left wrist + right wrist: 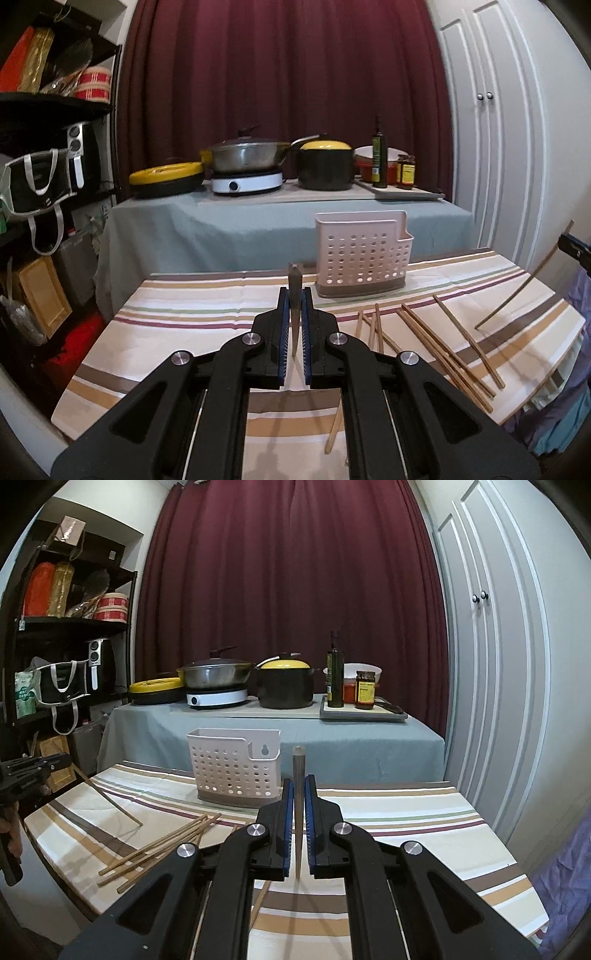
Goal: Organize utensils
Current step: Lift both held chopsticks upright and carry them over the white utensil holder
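My left gripper [295, 293] is shut on a dark chopstick [295, 278] that stands upright between its blue pads. In the same way my right gripper [298, 780] is shut on another chopstick [298, 762]. A white perforated utensil holder [364, 258] [234, 764] stands at the far edge of the striped table [184, 332] [406, 830]. It lies ahead and right of the left gripper, ahead and left of the right one. Several loose chopsticks [436, 343] [162, 845] lie on the cloth between the grippers. Each view shows the other gripper at its edge with its slanted chopstick [524, 280] [107, 794].
Behind the striped table a grey-clothed table [258, 221] carries pots, an induction cooker [247, 181], bottles and jars on a tray. A dark shelf unit [44, 147] with bags stands left. White cupboard doors [491, 664] stand right, and a purple cloth hangs at the table's right edge.
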